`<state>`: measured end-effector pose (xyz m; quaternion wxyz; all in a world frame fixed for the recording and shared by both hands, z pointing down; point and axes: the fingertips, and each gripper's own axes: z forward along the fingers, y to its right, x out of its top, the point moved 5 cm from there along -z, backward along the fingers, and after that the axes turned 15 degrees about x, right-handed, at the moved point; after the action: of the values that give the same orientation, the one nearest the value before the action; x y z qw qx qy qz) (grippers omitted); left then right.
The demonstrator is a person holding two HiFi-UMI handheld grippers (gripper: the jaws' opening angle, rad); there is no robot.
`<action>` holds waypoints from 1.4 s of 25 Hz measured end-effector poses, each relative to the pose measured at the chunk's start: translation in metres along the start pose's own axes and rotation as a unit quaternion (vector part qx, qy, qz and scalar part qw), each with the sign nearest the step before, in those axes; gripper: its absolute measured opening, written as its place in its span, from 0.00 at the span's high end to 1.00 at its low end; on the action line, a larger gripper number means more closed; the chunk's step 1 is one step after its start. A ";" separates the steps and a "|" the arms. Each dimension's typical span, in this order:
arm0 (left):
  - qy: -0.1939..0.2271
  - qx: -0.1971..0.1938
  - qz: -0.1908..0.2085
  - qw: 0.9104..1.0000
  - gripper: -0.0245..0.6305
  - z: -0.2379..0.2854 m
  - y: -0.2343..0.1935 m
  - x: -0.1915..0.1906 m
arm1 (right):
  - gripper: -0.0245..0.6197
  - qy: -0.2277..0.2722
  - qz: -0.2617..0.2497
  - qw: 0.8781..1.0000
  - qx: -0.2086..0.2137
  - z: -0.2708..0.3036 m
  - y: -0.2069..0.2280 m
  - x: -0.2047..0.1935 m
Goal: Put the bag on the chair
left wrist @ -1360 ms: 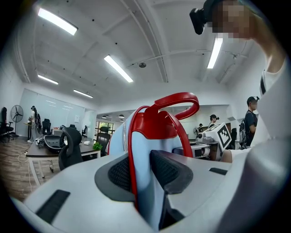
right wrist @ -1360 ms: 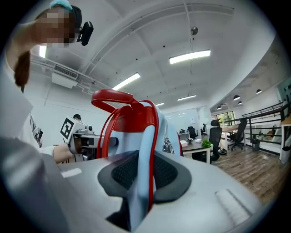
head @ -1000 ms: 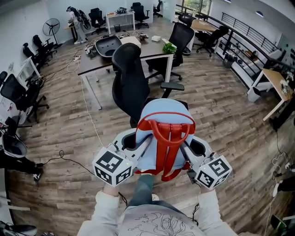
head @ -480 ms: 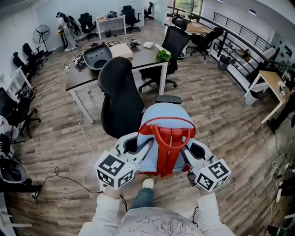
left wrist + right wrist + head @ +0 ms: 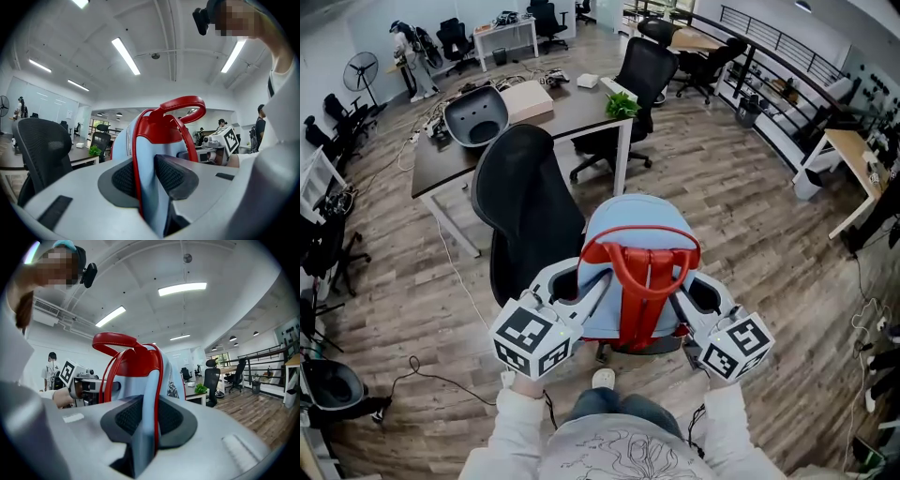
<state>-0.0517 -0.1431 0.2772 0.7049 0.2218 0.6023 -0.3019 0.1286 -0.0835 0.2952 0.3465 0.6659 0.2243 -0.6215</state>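
A light blue backpack (image 5: 630, 246) with red straps and a red top handle hangs in the air between both grippers, over the seat of a black mesh office chair (image 5: 525, 202). My left gripper (image 5: 581, 295) is shut on the bag's left side; its pads pinch the blue fabric (image 5: 146, 187). On the bag's right side my right gripper (image 5: 680, 302) is shut, the fabric (image 5: 145, 413) pressed between its pads. The chair's seat (image 5: 647, 345) shows only as a dark edge below the bag; the bag hides most of it.
A dark desk (image 5: 539, 108) stands behind the chair with a box, a small plant (image 5: 622, 105) and a grey chair back lying on it. More office chairs (image 5: 643, 66) stand beyond. Wooden floor lies all around, with a cable (image 5: 422, 375) at the left. The person's shoe (image 5: 602, 378) is below the chair.
The view has come closer to the black chair: it and the desk have shifted left and down in the picture. The bag now hangs over the seat. Both grips are unchanged.
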 end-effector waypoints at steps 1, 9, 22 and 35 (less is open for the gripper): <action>-0.003 -0.002 -0.002 1.000 0.79 0.007 -0.006 0.000 | 0.83 -0.002 0.002 1.000 -0.003 0.005 0.006 0.000; -0.026 -0.010 -0.009 1.000 0.79 0.053 -0.028 -0.018 | 0.83 -0.017 0.026 0.999 -0.017 0.025 0.046 -0.019; -0.078 0.008 -0.027 0.997 0.79 0.133 -0.043 -0.059 | 0.83 -0.063 0.065 0.996 0.000 0.044 0.131 -0.062; -0.169 0.046 -0.060 0.983 0.79 0.209 -0.066 -0.139 | 0.83 -0.157 0.089 0.983 0.031 0.073 0.217 -0.137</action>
<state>0.0391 -0.3101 0.4544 0.7663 0.1632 0.4723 -0.4038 0.2206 -0.2625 0.4707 0.4100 0.5882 0.0877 -0.6916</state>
